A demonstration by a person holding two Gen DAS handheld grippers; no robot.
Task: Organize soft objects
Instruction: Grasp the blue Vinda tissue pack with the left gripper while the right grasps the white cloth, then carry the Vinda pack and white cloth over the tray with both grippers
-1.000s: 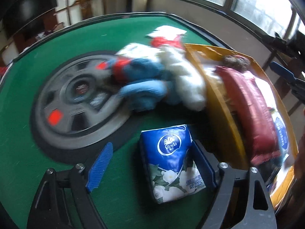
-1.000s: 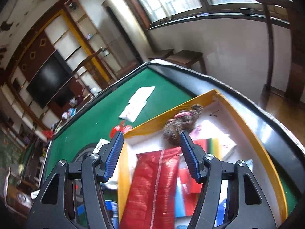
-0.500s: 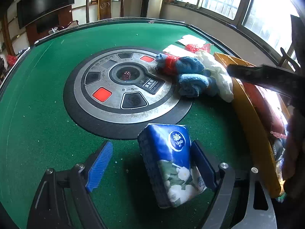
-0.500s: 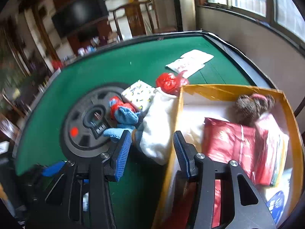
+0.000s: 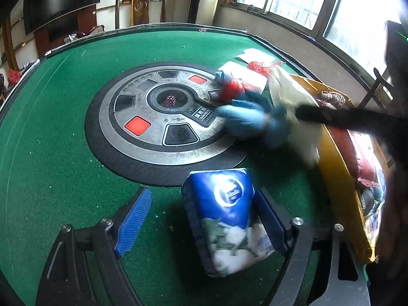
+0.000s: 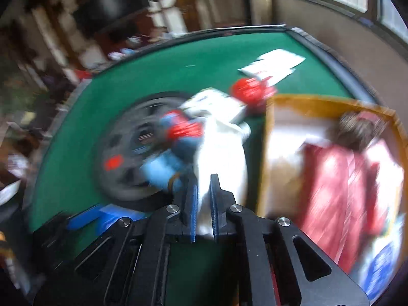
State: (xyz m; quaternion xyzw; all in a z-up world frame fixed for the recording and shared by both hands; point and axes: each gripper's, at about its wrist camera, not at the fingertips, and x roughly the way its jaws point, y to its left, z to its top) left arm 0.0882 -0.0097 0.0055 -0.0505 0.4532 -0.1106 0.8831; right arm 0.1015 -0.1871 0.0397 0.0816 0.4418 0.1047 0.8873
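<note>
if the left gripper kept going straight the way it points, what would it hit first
Likely the blue tissue pack, already lying between the open fingers of the left gripper. Beyond it lies the green table.

Open green table point(image 5: 51, 132) lies left; a cloth pile point(image 5: 257, 117) and yellow box wall point(image 5: 334, 163) crowd the right side.

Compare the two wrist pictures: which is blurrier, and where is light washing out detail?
Right wrist view: heavily motion-smeared; only the right gripper, shut on the white soft cloth, stays crisp. Left wrist view: mostly sharp, blur confined to the cloth pile; windows blown out; glare on the blue plastic-wrapped tissue pack.
</note>
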